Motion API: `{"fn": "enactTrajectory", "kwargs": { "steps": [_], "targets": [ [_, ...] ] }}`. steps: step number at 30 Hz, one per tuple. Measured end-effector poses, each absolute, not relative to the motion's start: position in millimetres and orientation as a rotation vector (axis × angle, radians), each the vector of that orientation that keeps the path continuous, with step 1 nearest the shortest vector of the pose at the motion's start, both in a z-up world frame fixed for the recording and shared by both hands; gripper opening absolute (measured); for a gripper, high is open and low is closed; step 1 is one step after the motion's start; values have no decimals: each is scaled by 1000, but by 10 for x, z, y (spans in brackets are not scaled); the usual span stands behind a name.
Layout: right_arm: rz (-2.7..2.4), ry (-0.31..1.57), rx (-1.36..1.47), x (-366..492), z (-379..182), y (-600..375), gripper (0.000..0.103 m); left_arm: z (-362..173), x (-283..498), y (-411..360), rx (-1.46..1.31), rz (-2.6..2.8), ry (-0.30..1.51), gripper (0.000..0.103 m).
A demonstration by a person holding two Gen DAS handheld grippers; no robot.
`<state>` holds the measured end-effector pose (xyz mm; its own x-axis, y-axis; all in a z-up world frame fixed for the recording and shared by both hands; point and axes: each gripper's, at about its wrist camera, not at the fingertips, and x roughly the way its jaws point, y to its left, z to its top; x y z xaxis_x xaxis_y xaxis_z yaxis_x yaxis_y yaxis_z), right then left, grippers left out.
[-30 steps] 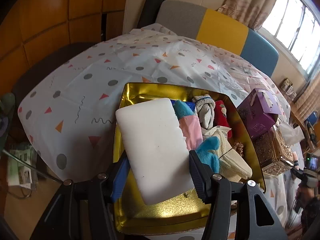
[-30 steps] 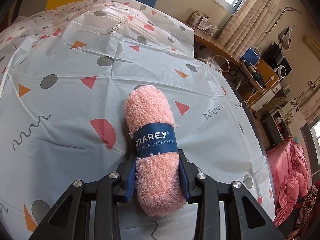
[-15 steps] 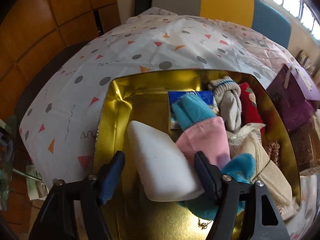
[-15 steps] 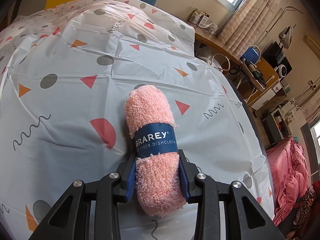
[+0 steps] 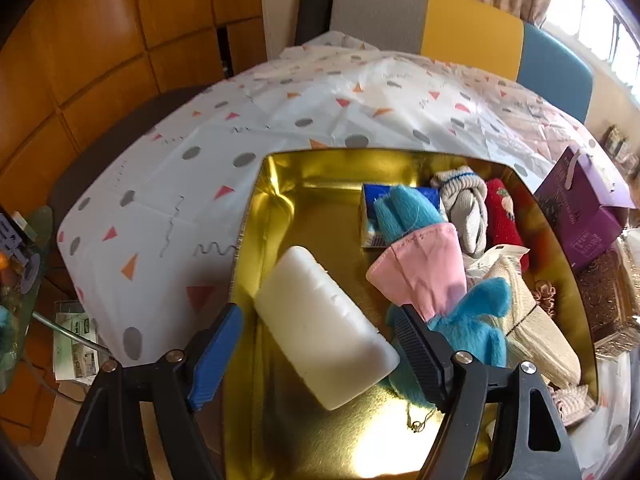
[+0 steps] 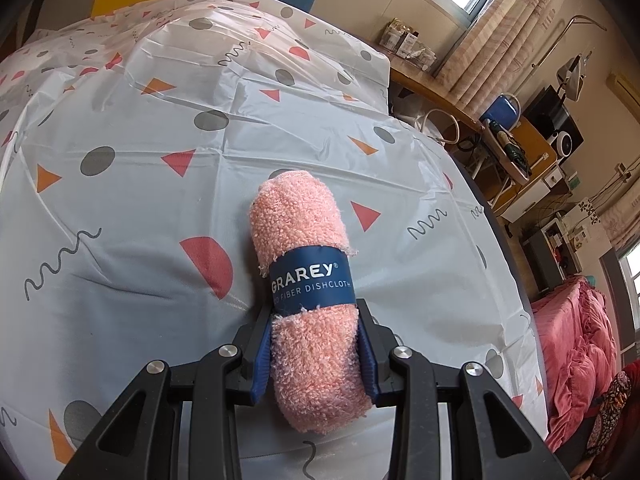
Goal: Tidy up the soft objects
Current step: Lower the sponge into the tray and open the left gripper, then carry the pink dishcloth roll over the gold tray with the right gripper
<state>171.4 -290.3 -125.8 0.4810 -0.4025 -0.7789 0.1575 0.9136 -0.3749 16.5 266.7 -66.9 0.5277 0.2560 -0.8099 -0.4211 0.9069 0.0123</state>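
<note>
— Since a second ago the left gripper (image 5: 316, 356) has sunk toward the tin (image 5: 280, 432) and its jaws have just been opening; the sponge (image 5: 324, 328) that they pinched now lies free between them, pads off it. Agreed?

— Yes. In the left view the blue pad stands clear of the sponge's left side, and the black pad is just beside its near right corner, not pressing as far as I can tell. The sponge's long axis runs from the fingers away and to the left, tilted, its near end low on the tin floor.

— Room there?

— Bare gold floor to the left of and beyond the fingers. On the right the glove (image 5: 472, 320) and mask (image 5: 424, 272) crowd the black finger, so pulling back is the freer way out.

— And the right view?

— No change. The right gripper (image 6: 316, 352) is clamped on the cloth roll (image 6: 308, 292) below its blue band; the roll points straight ahead along the fingers over the tablecloth (image 6: 140, 220). The table edge falls away to the right, and the tin is not visible there.
</note>
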Motion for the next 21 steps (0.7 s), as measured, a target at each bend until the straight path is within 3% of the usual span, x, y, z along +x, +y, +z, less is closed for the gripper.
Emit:
{"fn": "enactTrajectory", "kwargs": {
  "steps": [21],
  "targets": [
    [-241,1162,-107,1912,-1135,-2728,35,-278,-122,2252,-129,266,817,81]
  ]
}}
